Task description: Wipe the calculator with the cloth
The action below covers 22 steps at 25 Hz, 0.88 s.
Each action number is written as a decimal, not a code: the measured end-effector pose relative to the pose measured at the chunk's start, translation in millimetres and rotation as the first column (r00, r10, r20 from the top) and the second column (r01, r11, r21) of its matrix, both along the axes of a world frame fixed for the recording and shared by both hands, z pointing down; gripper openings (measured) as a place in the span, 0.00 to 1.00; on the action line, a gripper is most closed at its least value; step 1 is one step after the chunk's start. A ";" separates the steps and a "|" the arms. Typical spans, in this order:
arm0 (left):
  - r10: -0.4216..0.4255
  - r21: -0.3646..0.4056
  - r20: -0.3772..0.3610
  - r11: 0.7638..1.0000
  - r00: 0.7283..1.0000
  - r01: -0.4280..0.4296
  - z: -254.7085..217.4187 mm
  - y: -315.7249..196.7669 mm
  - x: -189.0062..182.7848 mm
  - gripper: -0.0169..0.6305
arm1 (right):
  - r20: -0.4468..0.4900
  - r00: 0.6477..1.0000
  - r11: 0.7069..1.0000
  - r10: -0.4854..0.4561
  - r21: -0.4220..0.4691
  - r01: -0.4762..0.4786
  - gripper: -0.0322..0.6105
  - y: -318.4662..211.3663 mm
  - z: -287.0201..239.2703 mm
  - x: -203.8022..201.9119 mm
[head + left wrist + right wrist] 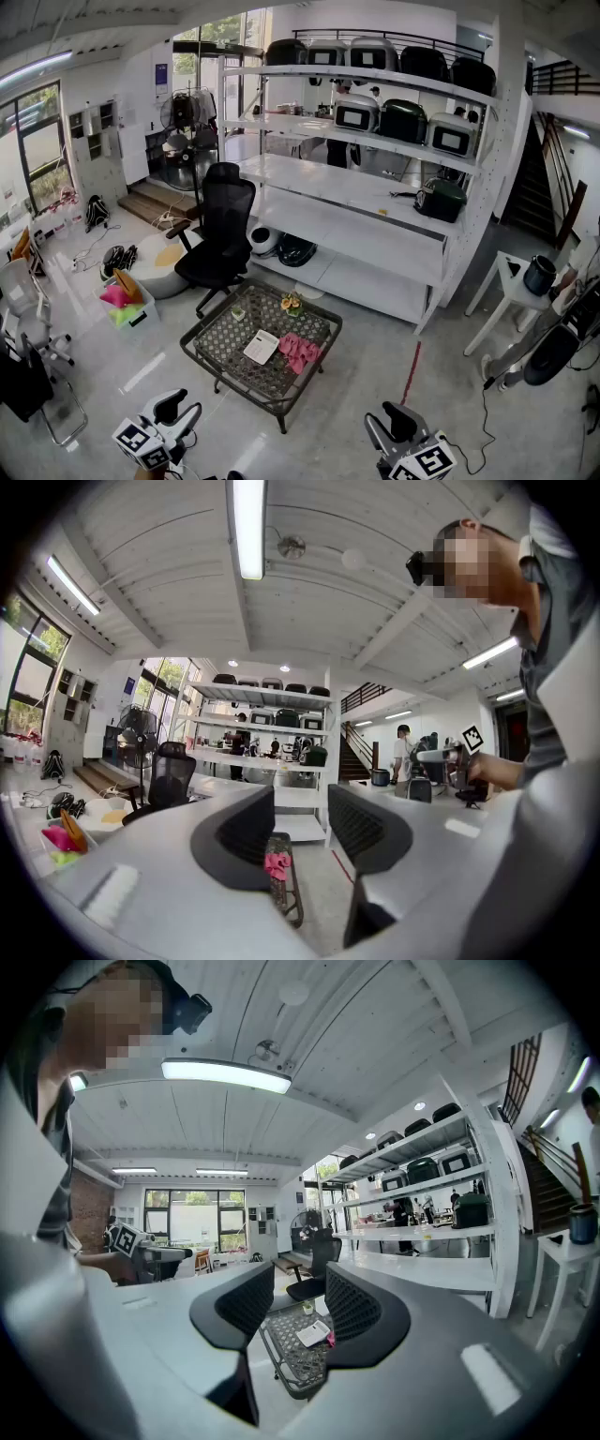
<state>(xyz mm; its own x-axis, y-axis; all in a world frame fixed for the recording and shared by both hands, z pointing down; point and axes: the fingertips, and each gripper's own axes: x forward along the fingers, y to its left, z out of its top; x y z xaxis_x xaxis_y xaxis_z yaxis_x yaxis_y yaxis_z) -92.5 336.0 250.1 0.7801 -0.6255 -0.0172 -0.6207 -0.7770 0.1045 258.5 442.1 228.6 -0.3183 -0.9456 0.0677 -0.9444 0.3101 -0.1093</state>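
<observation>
Hanging back from the bench (217, 349), empty-handed.
Got left hand-held gripper (300, 822) and right hand-held gripper (298, 1309) both spread wide, gripping only air. Spotted the calculator (262, 347) lying flat mid-bench, pink cloth (301, 352) just beside it on the right in the head view.

The head view looks from high up, forward and steeply down, on the low table (225, 349) and the white shelves (328, 183), both well away. The left gripper view and the right gripper view look level along their jaws toward this same table and shelves. The left one catches the right claw (427, 761), and the right one the left claw (178, 1260).
</observation>
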 end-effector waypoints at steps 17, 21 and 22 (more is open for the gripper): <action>0.025 -0.037 0.017 0.999 1.000 -0.025 17.4 -83.1 -75.8 0.32 | -0.026 0.998 0.998 0.059 -0.023 -0.059 0.32 -70.7 -3.6 -73.2; 0.044 -0.033 -0.020 0.998 0.999 -0.045 14.2 -104.6 -100.9 0.32 | -0.001 0.998 0.997 0.070 -0.013 -0.070 0.32 -92.9 -8.8 -104.8; 0.055 -0.023 -0.043 0.998 0.998 -0.056 12.3 -109.5 -105.1 0.33 | 0.000 0.997 0.997 0.074 -0.012 -0.074 0.32 -98.0 -9.6 -112.0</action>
